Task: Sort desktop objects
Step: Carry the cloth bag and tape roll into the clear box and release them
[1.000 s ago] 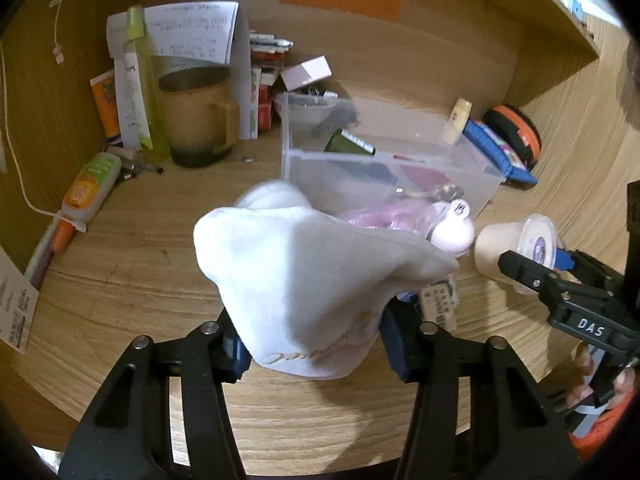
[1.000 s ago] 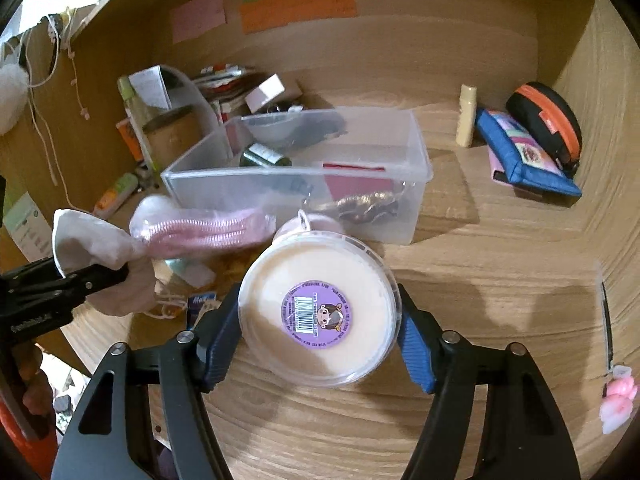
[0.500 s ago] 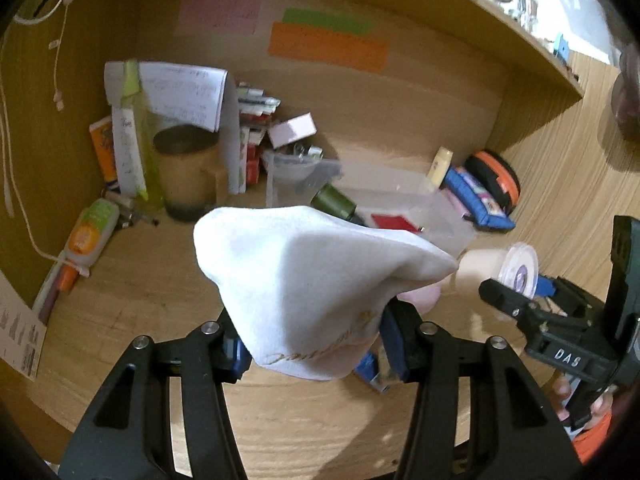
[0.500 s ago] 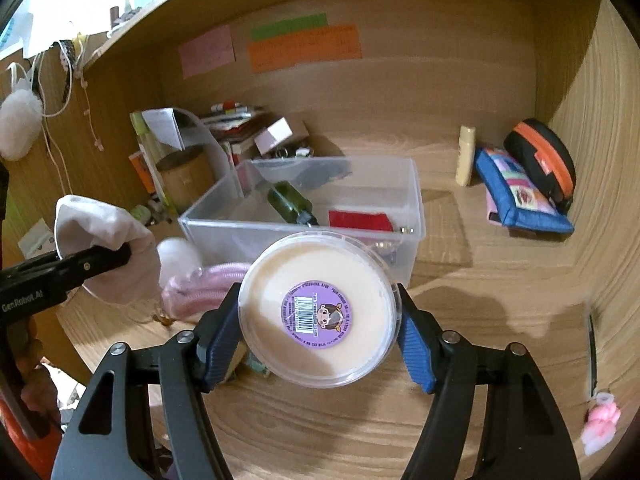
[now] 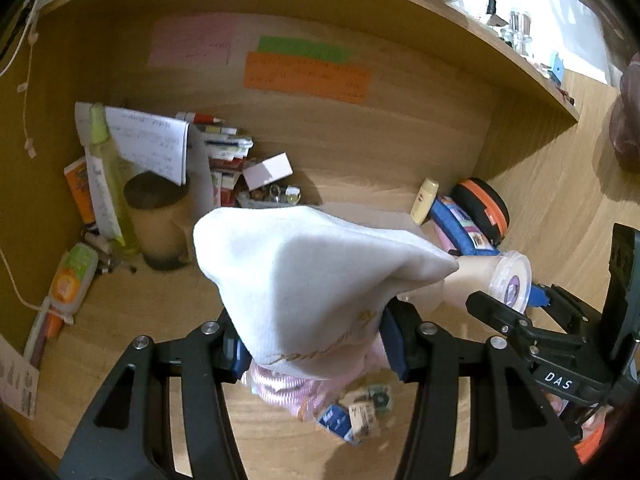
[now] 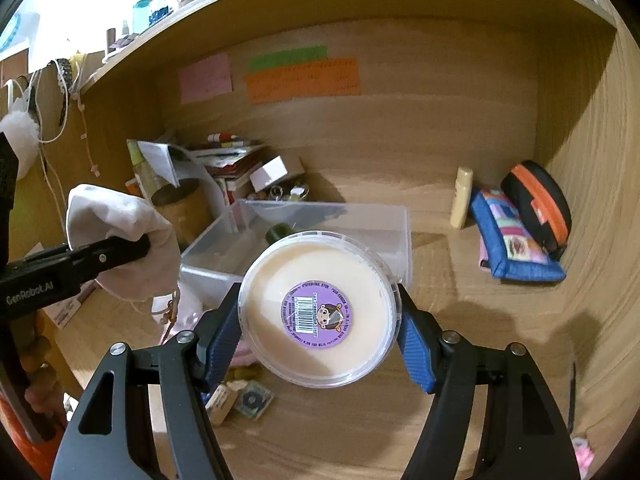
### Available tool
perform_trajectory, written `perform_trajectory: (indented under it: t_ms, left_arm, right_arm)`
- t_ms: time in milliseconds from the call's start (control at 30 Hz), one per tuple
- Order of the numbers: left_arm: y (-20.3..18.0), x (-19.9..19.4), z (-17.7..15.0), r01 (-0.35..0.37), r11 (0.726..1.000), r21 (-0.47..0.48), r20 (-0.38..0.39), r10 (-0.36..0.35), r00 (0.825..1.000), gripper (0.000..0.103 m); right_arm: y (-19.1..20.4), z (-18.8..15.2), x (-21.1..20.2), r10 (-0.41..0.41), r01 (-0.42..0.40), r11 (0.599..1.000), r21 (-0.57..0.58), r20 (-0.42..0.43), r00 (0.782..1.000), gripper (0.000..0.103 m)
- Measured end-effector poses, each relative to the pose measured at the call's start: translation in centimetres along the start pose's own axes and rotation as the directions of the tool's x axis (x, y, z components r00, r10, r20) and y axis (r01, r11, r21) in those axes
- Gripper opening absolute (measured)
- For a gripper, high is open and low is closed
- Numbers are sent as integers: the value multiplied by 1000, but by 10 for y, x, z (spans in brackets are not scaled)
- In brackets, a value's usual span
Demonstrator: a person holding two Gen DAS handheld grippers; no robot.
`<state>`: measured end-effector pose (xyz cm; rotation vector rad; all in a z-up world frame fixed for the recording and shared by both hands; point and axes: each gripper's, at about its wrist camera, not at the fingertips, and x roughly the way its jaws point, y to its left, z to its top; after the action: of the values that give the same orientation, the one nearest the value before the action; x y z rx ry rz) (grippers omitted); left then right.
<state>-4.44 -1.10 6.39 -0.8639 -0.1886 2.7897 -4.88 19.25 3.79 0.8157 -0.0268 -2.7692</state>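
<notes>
My left gripper (image 5: 316, 344) is shut on a white cloth pouch (image 5: 304, 280) and holds it in the air above the desk; it also shows in the right wrist view (image 6: 120, 240). My right gripper (image 6: 320, 344) is shut on a round cream tub with a purple label (image 6: 320, 316), also held up; the tub shows at the right of the left wrist view (image 5: 492, 280). A clear plastic bin (image 6: 320, 232) with a dark green bottle inside stands below and beyond both grippers. The pouch hides most of the bin in the left wrist view.
A pink ribbed item (image 5: 280, 388) and small packets (image 5: 356, 412) lie on the desk below the grippers. A brown mug (image 5: 160, 220), papers and a green bottle (image 5: 108, 176) stand back left. A blue pouch (image 6: 512, 244), an orange-black case (image 6: 536, 204) and a cream tube (image 6: 460, 200) lie back right.
Both grippers have risen and pulled back from the desk with their loads, so the bin and the desk items now lie lower and farther away.
</notes>
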Motion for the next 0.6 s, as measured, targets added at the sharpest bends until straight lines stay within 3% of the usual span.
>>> perform_trajectory:
  t_ms: [333,600]
  left_arm:
    - [2,17,31,1,1000,-9,18,-1,1000,52]
    - [5,50,42,-1,1000,-8,-26,1,1000,52]
  right_arm:
    - [-13,23,24,0,0,1000,3,-2,1000,67]
    - [-17,36,52,6,-6,1000,12,-27,1000,67]
